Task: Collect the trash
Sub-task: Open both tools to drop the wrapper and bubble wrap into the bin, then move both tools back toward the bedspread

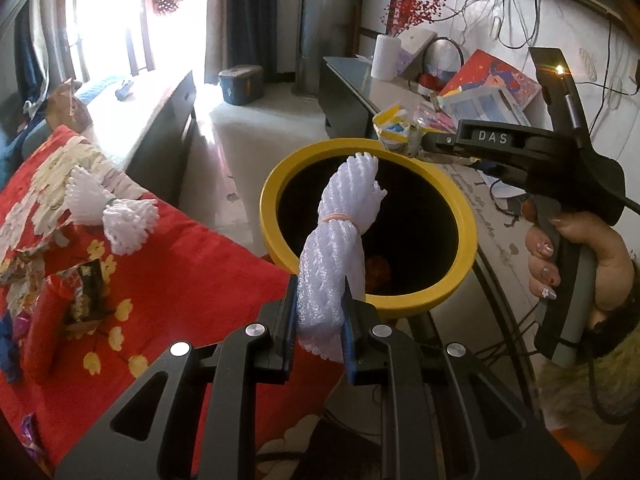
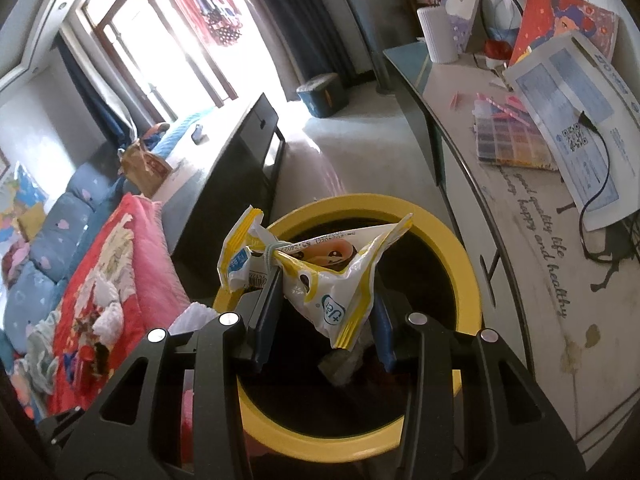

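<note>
Pinching light, squashy foam net (image 1: pixel 340 248) low in left gripper (image 1: pixel 320 320); right gripper (image 2: pixel 324 316) clamps crinkly, slippery wrapper (image 2: pixel 320 276) (over yellow bin (image 1: pixel 464 280)).

Red flowered blanket (image 1: pixel 208 280) spread at left, bearing two white foam nets (image 1: pixel 112 208) and a dark crumpled wrapper (image 1: pixel 86 292). Pale floor (image 1: pixel 256 136) under the yellow-rimmed bin (image 1: pixel 276 196) and a blue box (image 1: pixel 240 84). Printed tabletop (image 2: pixel 520 264) at right, carrying a white vase (image 2: pixel 438 34), papers (image 2: pixel 576 120), a colour chart (image 2: pixel 508 140).
</note>
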{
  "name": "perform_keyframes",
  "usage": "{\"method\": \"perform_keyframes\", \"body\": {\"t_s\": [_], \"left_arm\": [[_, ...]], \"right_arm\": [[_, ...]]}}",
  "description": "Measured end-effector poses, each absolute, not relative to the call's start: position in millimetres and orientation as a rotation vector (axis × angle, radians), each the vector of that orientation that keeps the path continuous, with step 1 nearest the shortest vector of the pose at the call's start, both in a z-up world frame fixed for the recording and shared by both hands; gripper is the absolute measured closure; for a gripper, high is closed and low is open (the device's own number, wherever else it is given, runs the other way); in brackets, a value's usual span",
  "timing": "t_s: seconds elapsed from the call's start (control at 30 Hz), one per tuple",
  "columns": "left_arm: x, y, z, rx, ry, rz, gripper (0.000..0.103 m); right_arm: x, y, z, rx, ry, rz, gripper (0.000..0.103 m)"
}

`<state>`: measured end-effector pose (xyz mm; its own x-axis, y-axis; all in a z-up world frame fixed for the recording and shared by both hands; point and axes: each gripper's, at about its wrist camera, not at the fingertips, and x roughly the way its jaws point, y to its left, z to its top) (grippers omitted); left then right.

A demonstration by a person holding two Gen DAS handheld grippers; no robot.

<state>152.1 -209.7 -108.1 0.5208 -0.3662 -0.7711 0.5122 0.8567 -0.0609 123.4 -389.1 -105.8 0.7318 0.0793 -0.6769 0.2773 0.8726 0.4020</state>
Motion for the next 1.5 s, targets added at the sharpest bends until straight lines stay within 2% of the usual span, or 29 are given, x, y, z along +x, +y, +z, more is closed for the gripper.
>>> {"method": "perform_keyframes", "body": {"t_s": [0.17,0.27,0.33,0.37,0.4,0.47,0.57,0.7,0.83,1.0,1.5], "left_arm": [[156.8,-217.1,-112.7,0.186,0.885,-0.537,0.085],[161.1,-221.8,-114.5,0.184,0.881,-0.541,0.083],[164.5,-222.6,-115.9,0.173,0.883,-0.533,0.063],[164.9,-220.7,-115.5,0.169,0.879,-0.524,0.043],[164.8,-218.7,-115.0,0.162,0.871,-0.515,0.037],[164.8,-214.8,-114.0,0.143,0.866,-0.513,0.033],[164.0,-204.8,-109.4,0.116,0.846,-0.487,0.013],[160.3,-190.3,-100.7,0.085,0.819,-0.45,0.009],[154.8,-174.5,-90.9,0.051,0.785,-0.411,0.008],[149.6,-160.0,-79.4,0.034,0.755,-0.353,0.008],[128.3,-96.9,-54.8,-0.035,0.676,-0.234,0.008]], "right_arm": [[124.8,-393.1,-111.6,0.522,0.766,-0.125,0.069],[123.8,-396.9,-113.9,0.54,0.772,-0.134,0.065],[122.1,-401.7,-115.1,0.571,0.767,-0.148,0.052],[121.8,-402.2,-114.9,0.568,0.766,-0.153,0.052],[121.3,-402.0,-113.9,0.557,0.765,-0.159,0.051],[119.9,-399.2,-111.1,0.529,0.756,-0.17,0.045],[120.0,-392.7,-107.5,0.497,0.75,-0.169,0.041],[119.4,-375.3,-98.0,0.423,0.729,-0.152,0.037],[117.9,-358.4,-87.7,0.368,0.706,-0.12,0.03],[113.3,-334.7,-76.6,0.306,0.671,-0.074,0.026],[107.0,-279.3,-58.1,0.211,0.651,0.024,0.023]]}}
